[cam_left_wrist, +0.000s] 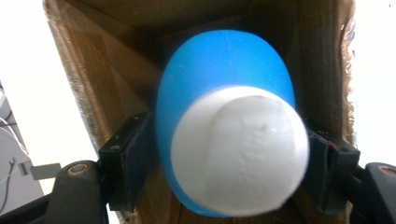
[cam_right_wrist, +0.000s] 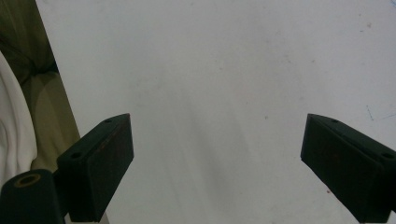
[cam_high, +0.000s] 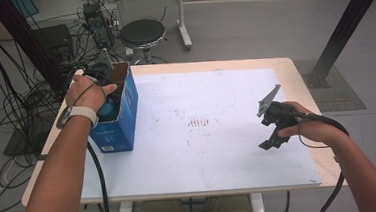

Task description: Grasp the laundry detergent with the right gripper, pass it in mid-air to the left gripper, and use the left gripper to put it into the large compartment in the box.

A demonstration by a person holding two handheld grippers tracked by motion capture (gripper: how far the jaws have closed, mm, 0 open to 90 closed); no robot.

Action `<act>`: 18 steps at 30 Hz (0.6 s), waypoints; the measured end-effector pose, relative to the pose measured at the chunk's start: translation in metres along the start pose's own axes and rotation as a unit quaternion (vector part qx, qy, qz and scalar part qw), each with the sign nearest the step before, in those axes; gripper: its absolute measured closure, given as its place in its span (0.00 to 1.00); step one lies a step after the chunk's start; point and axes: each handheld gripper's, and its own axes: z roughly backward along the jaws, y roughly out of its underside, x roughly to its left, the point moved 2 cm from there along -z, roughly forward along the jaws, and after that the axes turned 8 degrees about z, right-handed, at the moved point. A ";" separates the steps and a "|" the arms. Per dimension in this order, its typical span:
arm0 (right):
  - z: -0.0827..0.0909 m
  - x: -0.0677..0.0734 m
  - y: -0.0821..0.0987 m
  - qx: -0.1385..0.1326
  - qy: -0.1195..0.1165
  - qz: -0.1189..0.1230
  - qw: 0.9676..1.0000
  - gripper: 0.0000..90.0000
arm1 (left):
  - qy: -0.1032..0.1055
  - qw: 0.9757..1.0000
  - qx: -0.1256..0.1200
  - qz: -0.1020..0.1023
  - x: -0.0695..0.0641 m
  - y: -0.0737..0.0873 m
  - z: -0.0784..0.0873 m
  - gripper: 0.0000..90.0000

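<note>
On the white-topped table (cam_high: 209,149), at its left edge, stands an open blue cardboard box (cam_high: 121,118). Inside it sits a blue-and-white egg-shaped object (cam_left_wrist: 229,140), flanked by the left gripper (cam_left_wrist: 226,161); jaw contact with the object cannot be determined. The right gripper (cam_right_wrist: 217,158) hovers over bare tabletop, jaws wide apart and holding nothing.

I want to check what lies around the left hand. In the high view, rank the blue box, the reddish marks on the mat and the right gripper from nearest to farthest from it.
1. Blue box: right beside the left hand, at the table's left edge.
2. Reddish marks: on the mat's middle.
3. Right gripper: far right side.
</note>
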 end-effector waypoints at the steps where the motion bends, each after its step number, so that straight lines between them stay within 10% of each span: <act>1: 0.000 0.000 0.000 0.000 0.000 0.000 1.000 0.10 | 0.004 1.000 0.000 0.001 0.000 0.000 0.001 0.28; 18: -0.001 0.001 -0.004 0.000 -0.001 0.005 1.000 0.10 | 0.011 0.999 -0.023 -0.023 -0.008 0.002 0.030 0.14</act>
